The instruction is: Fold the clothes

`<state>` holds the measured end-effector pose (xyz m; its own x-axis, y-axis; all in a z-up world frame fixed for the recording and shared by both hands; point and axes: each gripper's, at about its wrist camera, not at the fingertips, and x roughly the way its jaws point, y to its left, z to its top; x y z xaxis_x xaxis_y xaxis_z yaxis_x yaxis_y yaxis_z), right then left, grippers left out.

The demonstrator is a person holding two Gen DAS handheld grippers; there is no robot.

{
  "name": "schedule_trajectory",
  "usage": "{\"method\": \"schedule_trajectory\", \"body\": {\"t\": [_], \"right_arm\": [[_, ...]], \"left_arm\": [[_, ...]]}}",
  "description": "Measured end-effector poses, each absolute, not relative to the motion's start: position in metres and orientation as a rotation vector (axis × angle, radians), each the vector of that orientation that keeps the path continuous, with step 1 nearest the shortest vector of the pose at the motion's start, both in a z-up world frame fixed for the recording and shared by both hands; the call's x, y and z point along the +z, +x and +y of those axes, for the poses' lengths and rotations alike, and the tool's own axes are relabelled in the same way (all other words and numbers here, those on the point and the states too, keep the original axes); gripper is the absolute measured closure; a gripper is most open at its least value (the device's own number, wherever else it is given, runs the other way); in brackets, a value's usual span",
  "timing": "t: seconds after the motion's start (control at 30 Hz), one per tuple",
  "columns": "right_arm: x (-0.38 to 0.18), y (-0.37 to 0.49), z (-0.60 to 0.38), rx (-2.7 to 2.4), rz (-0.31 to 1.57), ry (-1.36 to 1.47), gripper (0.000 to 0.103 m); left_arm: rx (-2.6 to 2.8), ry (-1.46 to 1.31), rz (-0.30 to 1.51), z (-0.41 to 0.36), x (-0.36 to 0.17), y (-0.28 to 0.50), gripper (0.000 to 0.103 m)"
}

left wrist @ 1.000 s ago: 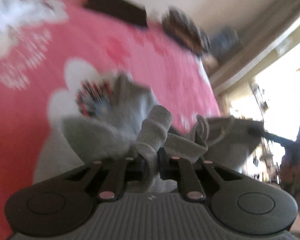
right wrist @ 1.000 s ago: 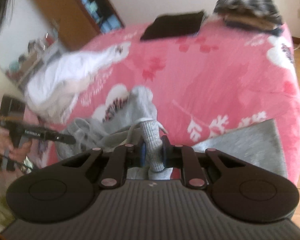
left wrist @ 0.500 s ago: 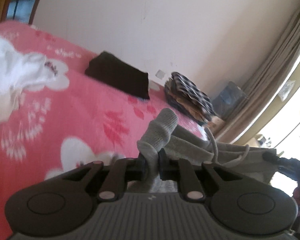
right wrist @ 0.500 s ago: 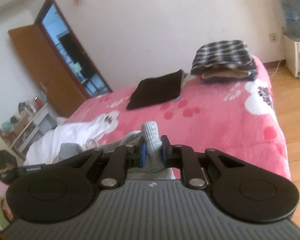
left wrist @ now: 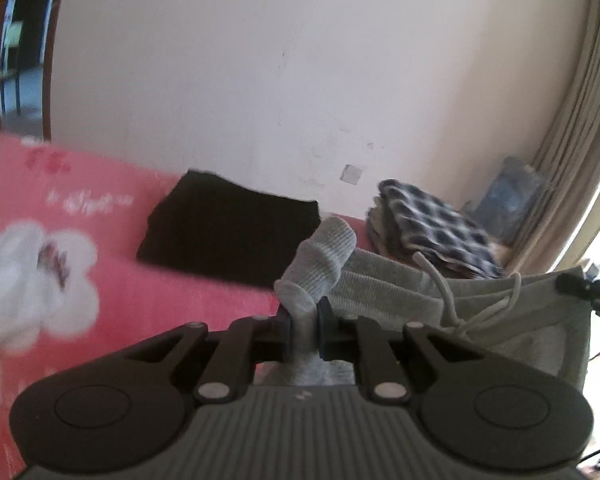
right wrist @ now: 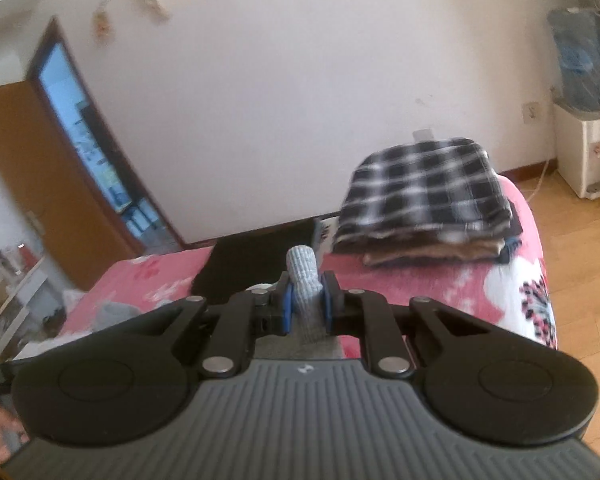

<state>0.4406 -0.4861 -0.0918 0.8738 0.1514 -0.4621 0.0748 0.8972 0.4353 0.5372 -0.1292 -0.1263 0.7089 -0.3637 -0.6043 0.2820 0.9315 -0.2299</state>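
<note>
Your left hand-held gripper (left wrist: 303, 332) is clamped on the grey garment (left wrist: 384, 284); your right hand-held gripper (right wrist: 306, 312) is clamped on its ribbed edge, above the bed (right wrist: 440, 280).

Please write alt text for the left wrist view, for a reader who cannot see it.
The left tongs pinch the ribbed edge of a grey drawstring garment, which stretches off to the right above a pink flowered bed. Behind lie a folded black garment and a checked stack of folded clothes by a pale wall.
</note>
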Motion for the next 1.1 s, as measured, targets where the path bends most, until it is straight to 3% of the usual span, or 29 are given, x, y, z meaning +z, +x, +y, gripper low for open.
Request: {"method": "schedule_trajectory", "body": {"t": [0.5,0.53,0.6,0.7,0.77,0.9,1.1], "right_arm": [[-0.212,0.588,-0.501,-0.101,0.717,0.406,0.091],[-0.220,0.593,-0.500,-0.108,0.725,0.401,0.090],[-0.241,0.600,-0.501,-0.128,0.758,0.400,0.089],[-0.259,0.601,-0.504,-0.165,0.808,0.387,0.076],[-0.265,0.597,-0.508,-0.189,0.832,0.379,0.065],[-0.233,0.568,-0.505,-0.088,0.694,0.352,0.059],[-0.231,0.589,-0.404,0.331,0.761,-0.021,0.056]], "left_arm": [[-0.190,0.104,0.826,-0.197,-0.223,0.631,0.088],[-0.190,0.100,0.849,-0.199,-0.231,0.634,0.087],[-0.165,0.108,0.909,-0.201,-0.248,0.641,0.071],[-0.134,0.115,0.915,-0.196,-0.253,0.639,0.049],[-0.138,0.056,0.900,-0.182,-0.247,0.635,0.044],[-0.194,-0.043,0.925,-0.151,-0.232,0.624,0.041],[-0.232,0.145,1.015,-0.144,-0.246,0.599,0.041]]}}
